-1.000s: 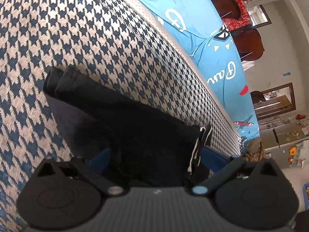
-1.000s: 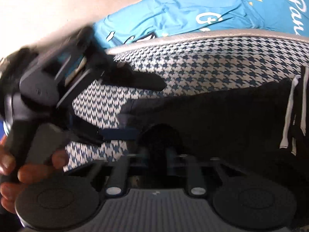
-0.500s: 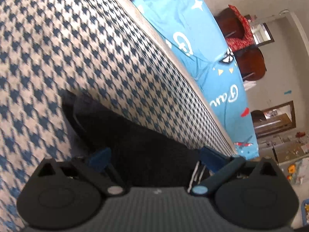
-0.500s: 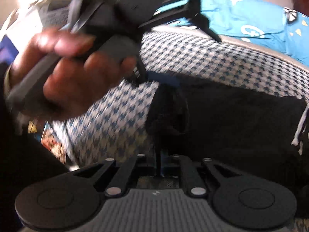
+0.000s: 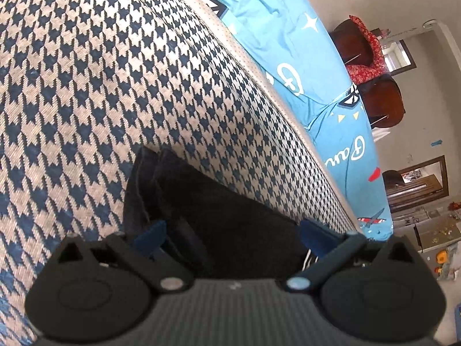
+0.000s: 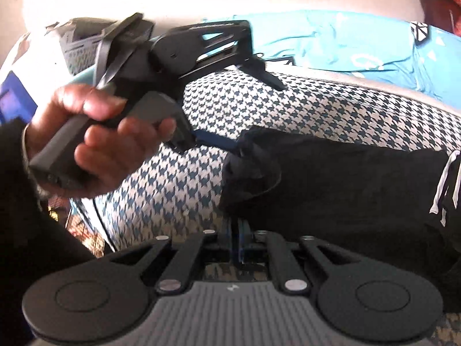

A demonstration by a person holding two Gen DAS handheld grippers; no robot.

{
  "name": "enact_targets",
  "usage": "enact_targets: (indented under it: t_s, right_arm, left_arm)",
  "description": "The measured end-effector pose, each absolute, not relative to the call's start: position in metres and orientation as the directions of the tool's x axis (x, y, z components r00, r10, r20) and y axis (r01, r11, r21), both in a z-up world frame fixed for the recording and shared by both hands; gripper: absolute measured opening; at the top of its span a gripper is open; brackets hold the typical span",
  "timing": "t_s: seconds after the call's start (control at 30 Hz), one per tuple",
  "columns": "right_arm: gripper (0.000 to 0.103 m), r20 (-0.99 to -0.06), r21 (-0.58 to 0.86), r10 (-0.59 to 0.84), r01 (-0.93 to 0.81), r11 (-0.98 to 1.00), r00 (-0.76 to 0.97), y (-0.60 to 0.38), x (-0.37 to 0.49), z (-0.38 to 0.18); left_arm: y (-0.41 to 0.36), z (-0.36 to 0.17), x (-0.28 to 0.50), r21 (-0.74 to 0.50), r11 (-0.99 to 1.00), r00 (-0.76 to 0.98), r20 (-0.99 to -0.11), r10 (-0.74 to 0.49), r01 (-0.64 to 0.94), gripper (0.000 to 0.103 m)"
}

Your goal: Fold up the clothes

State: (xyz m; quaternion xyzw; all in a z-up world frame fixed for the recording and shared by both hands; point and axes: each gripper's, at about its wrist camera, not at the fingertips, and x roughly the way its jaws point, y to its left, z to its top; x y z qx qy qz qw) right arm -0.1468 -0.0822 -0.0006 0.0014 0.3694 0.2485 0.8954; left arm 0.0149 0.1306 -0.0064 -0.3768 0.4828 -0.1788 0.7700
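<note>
the black trousers [image 6: 331,178] are soft and limp, so take both layers at the folded edge at frame centre. your right gripper [image 6: 237,238] is pinched closed at that near edge; your left gripper [image 5: 230,235] stands wide open over them.

A houndstooth-covered surface [image 5: 121,80] fills the foreground. Beyond its far edge hangs a bright blue printed sheet [image 5: 314,86], with dark wooden chairs [image 5: 380,101] and a framed mirror [image 5: 417,184] against a pale wall [image 5: 432,115] behind.

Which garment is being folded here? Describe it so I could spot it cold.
Start from the houndstooth-patterned surface with a bright blue printed sheet along its far edge. The black garment lies on the houndstooth. Unlike its patterned neighbours it is plain black, with white drawstrings at one end.
</note>
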Motion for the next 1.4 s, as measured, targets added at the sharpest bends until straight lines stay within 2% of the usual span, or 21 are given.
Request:
enact_targets:
  t_s: [0.13, 0.27, 0.43, 0.77, 0.93, 1.4]
  right_arm:
    - [0.007, -0.659, 0.153, 0.414, -0.427, 0.891, 0.628, -0.079, -0.146, 0.0]
    - [0.007, -0.647, 0.031, 0.345, -0.428, 0.903, 0.68, -0.076, -0.15, 0.007]
    - [0.015, -0.592, -0.192, 0.287, -0.479, 0.857, 0.753, -0.065, -0.166, 0.014]
    - [0.015, -0.511, -0.575, 0.279, -0.565, 0.591, 0.813, -0.027, -0.193, -0.006]
    - [0.015, -0.518, -0.624, 0.305, -0.597, 0.504, 0.799, -0.019, -0.195, -0.019]
    - [0.015, -0.474, -0.765, 0.273, -0.545, 0.344, 0.837, -0.013, -0.201, -0.045]
  left_arm:
    - [0.132, -0.007, 0.014, -0.761, 0.642, 0.469, -0.602, -0.646, -0.091, 0.103]
    - [0.132, -0.005, 0.013, -0.763, 0.641, 0.471, -0.598, -0.648, -0.087, 0.103]
    - [0.128, -0.004, 0.014, -0.732, 0.676, 0.46, -0.632, -0.624, -0.09, 0.103]
    - [0.128, -0.005, 0.018, -0.728, 0.679, 0.457, -0.637, -0.62, -0.094, 0.103]
    - [0.134, -0.006, 0.017, -0.723, 0.685, 0.452, -0.643, -0.618, -0.093, 0.103]
    - [0.13, -0.005, 0.02, -0.717, 0.693, 0.44, -0.65, -0.62, -0.083, 0.103]
